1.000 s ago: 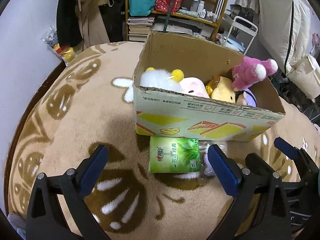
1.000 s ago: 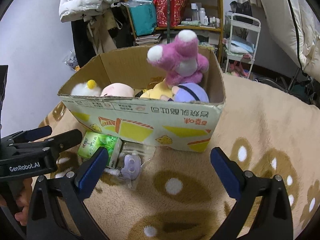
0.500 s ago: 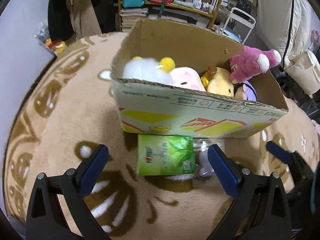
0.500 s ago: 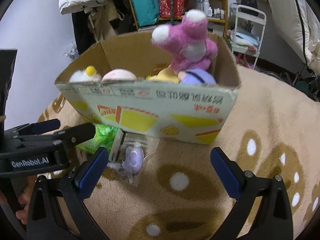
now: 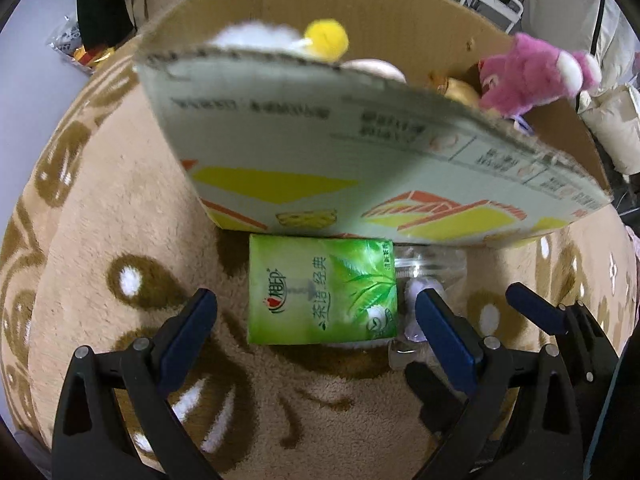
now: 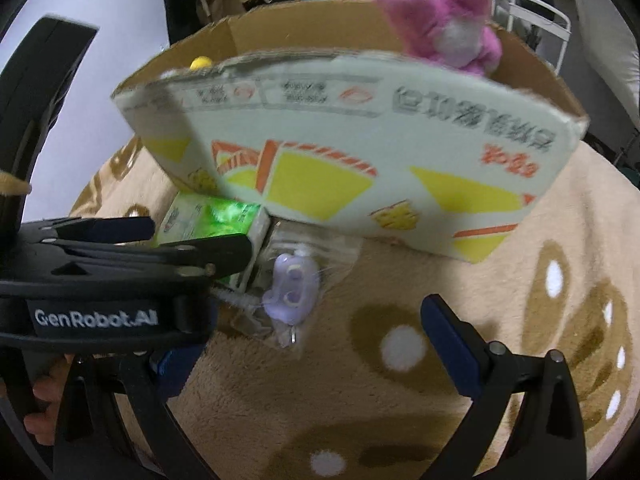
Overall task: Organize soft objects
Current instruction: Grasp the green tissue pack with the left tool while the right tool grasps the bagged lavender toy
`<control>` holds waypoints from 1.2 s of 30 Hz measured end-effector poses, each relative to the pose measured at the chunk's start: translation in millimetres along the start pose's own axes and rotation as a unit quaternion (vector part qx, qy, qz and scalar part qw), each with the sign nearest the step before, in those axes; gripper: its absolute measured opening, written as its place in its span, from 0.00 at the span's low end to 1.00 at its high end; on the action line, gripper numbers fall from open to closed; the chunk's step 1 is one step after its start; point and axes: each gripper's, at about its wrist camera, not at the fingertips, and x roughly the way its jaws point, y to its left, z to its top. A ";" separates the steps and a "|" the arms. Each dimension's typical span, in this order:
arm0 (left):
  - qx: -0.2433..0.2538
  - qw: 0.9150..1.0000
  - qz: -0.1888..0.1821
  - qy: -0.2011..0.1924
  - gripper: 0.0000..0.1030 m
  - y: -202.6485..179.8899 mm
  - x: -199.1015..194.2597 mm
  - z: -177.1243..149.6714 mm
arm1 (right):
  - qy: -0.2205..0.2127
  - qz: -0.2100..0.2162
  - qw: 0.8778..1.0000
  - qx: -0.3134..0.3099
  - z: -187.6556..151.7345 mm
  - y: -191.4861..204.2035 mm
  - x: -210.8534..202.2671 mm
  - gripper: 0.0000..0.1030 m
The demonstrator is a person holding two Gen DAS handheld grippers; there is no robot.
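A green tissue pack (image 5: 320, 288) lies flat on the tan rug against the front of the cardboard box (image 5: 320, 160). My left gripper (image 5: 314, 312) is open, and its blue pads straddle the pack without touching it. Next to the pack lies a clear bag holding a small purple toy (image 6: 292, 284). My right gripper (image 6: 304, 332) is open just in front of that bag; its left finger is partly hidden behind the left gripper (image 6: 160, 248). In the box sit a pink plush (image 5: 532, 76), a white plush with yellow pompoms (image 5: 324, 38) and other soft toys.
The tan rug with brown and white patterns (image 6: 520, 320) spreads around the box. Shelves, hanging clothes and a white cart stand behind. A hand (image 6: 44, 392) shows at the lower left of the right wrist view. The two grippers are close side by side.
Both grippers have moved down and forward toward the box front. The green pack now lies between the left fingers, and the purple toy's bag is nearer the right gripper.
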 end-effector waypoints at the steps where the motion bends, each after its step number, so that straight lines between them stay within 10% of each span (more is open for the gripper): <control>1: 0.001 1.000 0.003 0.006 0.95 -0.8 3.4 0.6 | 0.003 0.002 1.000 -0.003 -0.4 2.5 2.9 1.00; 20: -0.004 0.998 0.060 0.022 0.72 -6.2 32.5 16.8 | 0.016 -0.013 1.000 -0.023 -1.6 28.3 32.4 0.87; 36: -0.042 0.998 0.025 0.030 0.72 20.3 28.0 14.4 | 0.004 -0.006 1.000 -0.013 3.1 15.3 25.0 0.84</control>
